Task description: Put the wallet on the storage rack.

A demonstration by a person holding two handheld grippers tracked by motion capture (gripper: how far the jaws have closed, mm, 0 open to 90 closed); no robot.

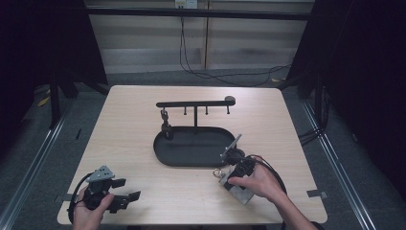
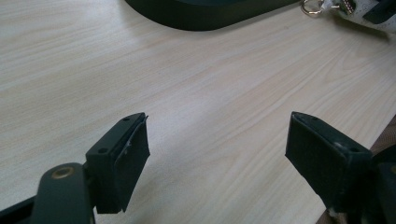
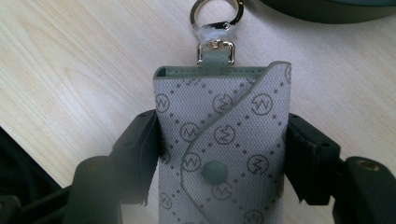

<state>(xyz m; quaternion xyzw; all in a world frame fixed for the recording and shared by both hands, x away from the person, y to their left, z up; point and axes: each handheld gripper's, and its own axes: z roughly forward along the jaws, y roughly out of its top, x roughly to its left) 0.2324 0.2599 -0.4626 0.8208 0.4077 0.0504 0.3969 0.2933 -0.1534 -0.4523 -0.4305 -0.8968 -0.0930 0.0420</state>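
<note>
pouch [image 3: 219,154]: woven cloth, metal ring | table [image 2: 210,93]: smooth wood-grain | tray [image 1: 191,148]: matt black

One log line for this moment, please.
right gripper: shut on pouch | left gripper: open, idle | stand: hooks free

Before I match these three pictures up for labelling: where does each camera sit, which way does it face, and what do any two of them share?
High view: fixed above the person's side, facing forward and down on the table; forearms, both hands, left gripper and right gripper show.
Left gripper view: rides the left gripper, looking low across bare tabletop; its open jaws show.
Right gripper view: rides the right gripper, looking down on the grey key pouch between its jaws.
Shared: all three show the black tray edge and the pouch's metal ring.
</note>
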